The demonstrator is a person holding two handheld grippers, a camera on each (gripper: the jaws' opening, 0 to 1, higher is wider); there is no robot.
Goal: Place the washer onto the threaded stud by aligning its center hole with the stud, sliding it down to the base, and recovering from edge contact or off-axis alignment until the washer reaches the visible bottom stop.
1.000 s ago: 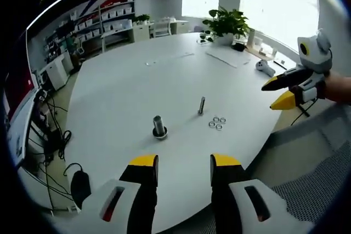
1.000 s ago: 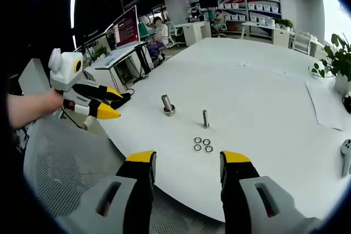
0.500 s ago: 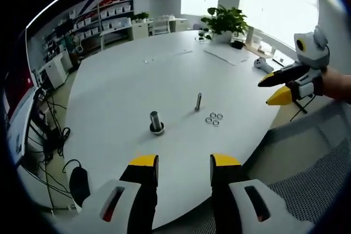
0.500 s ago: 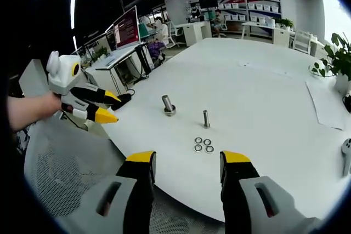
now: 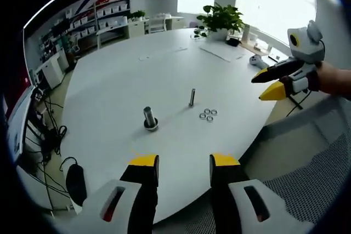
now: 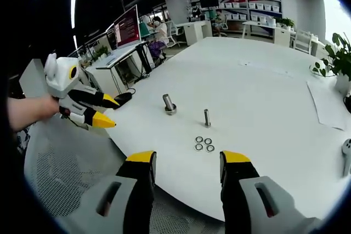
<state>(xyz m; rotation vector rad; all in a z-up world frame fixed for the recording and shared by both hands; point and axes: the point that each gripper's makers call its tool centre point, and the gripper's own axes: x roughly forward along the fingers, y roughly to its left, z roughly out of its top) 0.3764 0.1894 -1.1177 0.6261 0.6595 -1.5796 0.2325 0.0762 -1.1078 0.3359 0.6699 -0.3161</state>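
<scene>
I see a round white table [image 6: 263, 80]. On it stands the threaded stud [image 6: 207, 118], upright. Three washers [image 6: 203, 144] lie just beside the stud; a thicker post [image 6: 169, 104], possibly another stud, stands near it. Paper sheets [image 6: 326, 105] lie well apart.

White table [image 6: 263, 91], silvery stud [image 6: 207, 117] and washers [image 6: 203, 144], yellow-tipped, seemingly black claws [image 5: 178, 169].
</scene>
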